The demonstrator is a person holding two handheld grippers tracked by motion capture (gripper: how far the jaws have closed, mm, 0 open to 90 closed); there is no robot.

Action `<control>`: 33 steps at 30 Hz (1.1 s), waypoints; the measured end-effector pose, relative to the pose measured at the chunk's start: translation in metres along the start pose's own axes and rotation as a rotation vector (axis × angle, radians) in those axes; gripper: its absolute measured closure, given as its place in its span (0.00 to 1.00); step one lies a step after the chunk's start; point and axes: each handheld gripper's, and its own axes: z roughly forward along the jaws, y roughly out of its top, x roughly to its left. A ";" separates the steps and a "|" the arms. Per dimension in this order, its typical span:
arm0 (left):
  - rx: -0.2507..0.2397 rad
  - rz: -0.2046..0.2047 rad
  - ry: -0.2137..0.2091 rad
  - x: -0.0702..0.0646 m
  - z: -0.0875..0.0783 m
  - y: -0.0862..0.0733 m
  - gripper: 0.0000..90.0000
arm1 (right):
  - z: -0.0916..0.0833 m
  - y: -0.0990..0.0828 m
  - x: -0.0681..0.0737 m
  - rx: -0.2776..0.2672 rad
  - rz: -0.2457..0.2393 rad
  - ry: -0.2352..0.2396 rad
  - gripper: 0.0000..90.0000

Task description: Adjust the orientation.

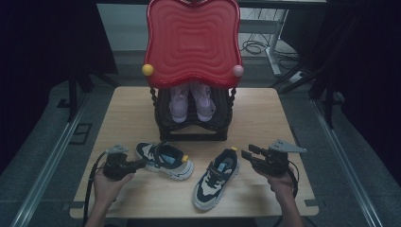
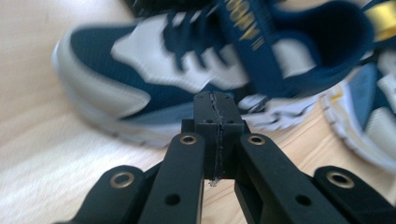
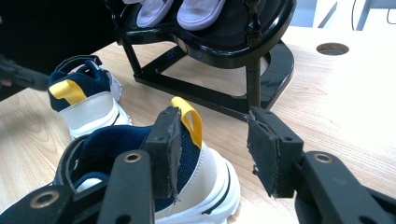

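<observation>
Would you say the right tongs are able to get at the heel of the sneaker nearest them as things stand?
Probably yes: the right tongs stand open just behind that sneaker, its heel with the yellow tab close in front of one pad, and nothing lies between them on the table.

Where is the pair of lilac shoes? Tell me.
In the high view the lilac shoes sit side by side on the lower shelf of the black rack, under its red top, at the table's far middle.

A lab: wooden table (image 1: 265,113) ringed by dark curtains (image 1: 47,42).
</observation>
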 end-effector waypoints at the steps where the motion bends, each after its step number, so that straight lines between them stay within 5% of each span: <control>1: -0.010 0.006 -0.013 -0.003 -0.002 0.004 1.00 | 0.000 0.000 0.000 0.001 -0.004 -0.001 0.61; 6: -0.026 0.028 -0.041 -0.015 -0.001 0.024 1.00 | 0.001 -0.001 0.000 0.004 0.001 0.003 0.61; 16: -0.005 0.076 -0.101 -0.038 0.027 0.061 1.00 | 0.001 -0.001 -0.002 0.005 0.005 0.000 0.61; 33: 0.029 0.086 -0.146 -0.050 0.048 0.059 1.00 | 0.003 -0.002 -0.002 0.009 0.004 0.000 0.61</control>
